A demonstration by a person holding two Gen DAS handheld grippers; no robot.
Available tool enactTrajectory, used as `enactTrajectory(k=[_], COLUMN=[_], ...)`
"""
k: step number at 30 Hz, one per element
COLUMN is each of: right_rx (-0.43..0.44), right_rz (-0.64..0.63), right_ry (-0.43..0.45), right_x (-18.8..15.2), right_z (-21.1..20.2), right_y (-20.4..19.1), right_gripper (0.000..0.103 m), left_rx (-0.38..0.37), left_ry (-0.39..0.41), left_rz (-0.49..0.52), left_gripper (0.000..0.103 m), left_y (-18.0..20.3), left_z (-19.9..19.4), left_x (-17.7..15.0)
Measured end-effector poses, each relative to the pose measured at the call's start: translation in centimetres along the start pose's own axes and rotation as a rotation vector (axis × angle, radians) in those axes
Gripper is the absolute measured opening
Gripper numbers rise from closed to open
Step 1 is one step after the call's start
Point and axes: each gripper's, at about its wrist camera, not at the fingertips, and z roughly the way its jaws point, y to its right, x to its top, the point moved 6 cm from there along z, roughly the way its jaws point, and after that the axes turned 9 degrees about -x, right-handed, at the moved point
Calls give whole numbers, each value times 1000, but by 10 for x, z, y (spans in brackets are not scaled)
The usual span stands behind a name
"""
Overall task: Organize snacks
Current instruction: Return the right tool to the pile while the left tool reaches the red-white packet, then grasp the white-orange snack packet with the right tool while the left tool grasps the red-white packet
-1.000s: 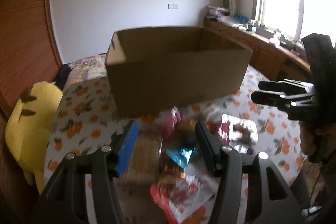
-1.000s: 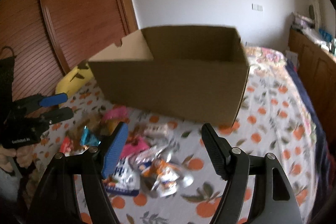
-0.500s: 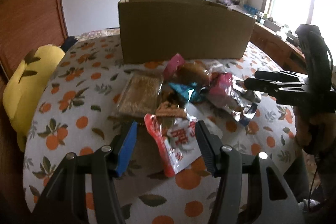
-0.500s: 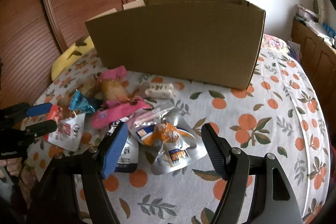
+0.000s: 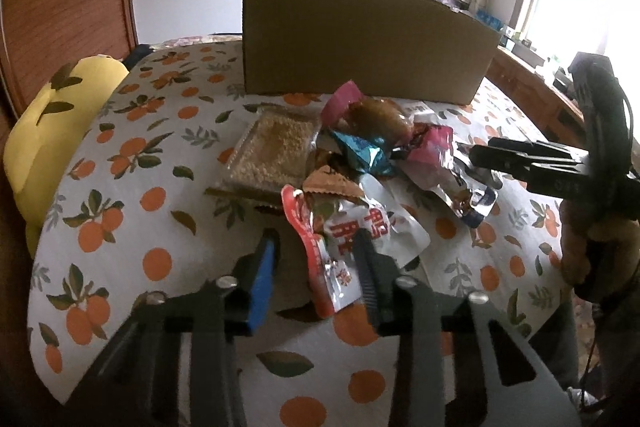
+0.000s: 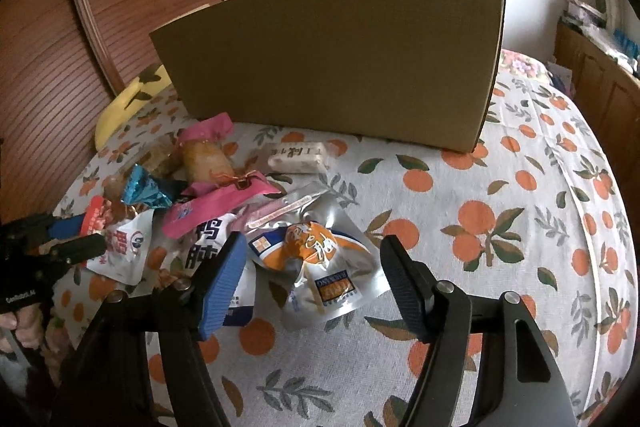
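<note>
The left claw is closing around the red-and-white snack bag, not squeezing yet. The bag lies at six o'clock from the box. Slippery foil might slide out. The right claw is closing over the orange bag, holding nothing.

The tall cardboard box walls off the far side. Snack packets crowd the middle; my right has bare tabletop, seemingly clear to the edge.

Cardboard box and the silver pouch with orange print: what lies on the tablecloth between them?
In the right wrist view, a small white bar packet lies between the cardboard box and the silver pouch.
</note>
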Motion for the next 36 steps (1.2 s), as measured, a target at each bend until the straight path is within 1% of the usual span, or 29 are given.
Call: enactTrajectory(k=[2, 5, 8, 9, 12, 13, 14, 15, 17, 27, 31, 36], right_rx=[-9, -21, -33, -36, -39, -38, -37, -38, -35, -30, -28, -48], right_rz=[-8, -19, -26, -29, -34, -33, -32, -30, -24, -19, -28, -62], right_ry=[1, 0, 3, 4, 2, 1, 1, 1, 1, -4, -17, -46], right_x=[0, -1, -1, -1, -2, -2, -2, -2, -2, -3, -4, -2], right_z=[0, 1, 1, 1, 2, 3, 3, 3, 3, 4, 5, 8], right_y=[-1, -3, -4, -4, -5, -5, -5, -5, -4, -3, -4, -8], right_gripper=[70, 69, 68, 68, 68, 68, 68, 68, 67, 66, 66, 66], left_rx=[1, 16, -15, -32, -46, -47, -49, -47, -48, -70, -69, -60], left_ry=[0, 2, -16, -15, -7, -4, -2, -2, 5, 50, 60, 67], left_rz=[7, 6, -10, -21, -35, -34, -28, -19, -10, 21, 36, 60], left_gripper=[31, 31, 31, 31, 31, 28, 12, 4, 1, 0, 0, 0], left_y=[1, 1, 2, 2, 2, 2, 4, 5, 8, 21, 26, 31], left_z=[0, 2, 7, 8, 8, 8, 7, 6, 3, -28, -34, -37], left_x=[-1, -1, -2, -1, -1, -1, -2, -2, -3, -3, -3, -3])
